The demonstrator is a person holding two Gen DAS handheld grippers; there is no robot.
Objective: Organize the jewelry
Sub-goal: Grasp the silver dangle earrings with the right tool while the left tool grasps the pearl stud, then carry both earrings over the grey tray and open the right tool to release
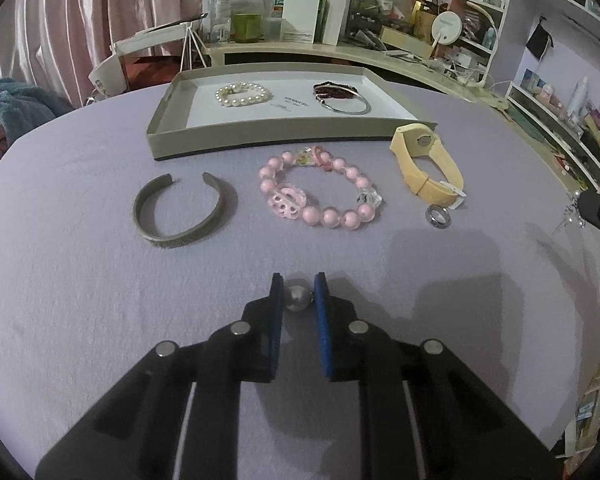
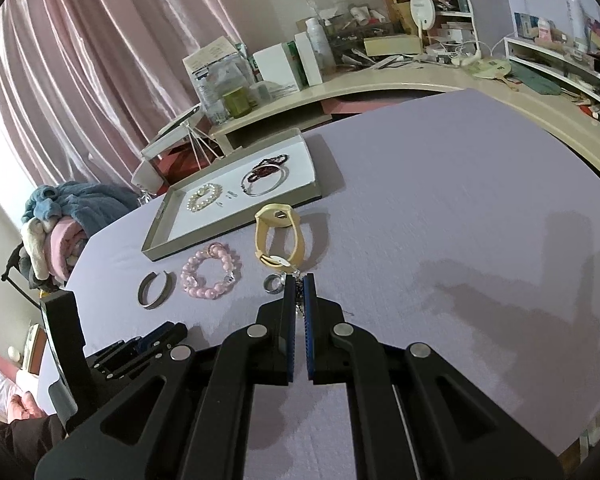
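left tool (image 1: pixel 298 294) clamped on pearl bead (image 1: pixel 298 299) | right tool (image 2: pixel 299 288) pinching chain (image 2: pixel 299 294) | tray (image 1: pixel 168 128) straight ahead of left (nearer)

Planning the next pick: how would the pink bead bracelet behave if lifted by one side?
The pink bead bracelet is separate round beads, probably strung, so it would likely sag rather than hold its ring. The glossy beads may slip between pads. Pushed, it would probably deform.

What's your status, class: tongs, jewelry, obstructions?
Left tongs shut on pearl bead. Right tongs shut on dangly chain piece. Tray path unobstructed.
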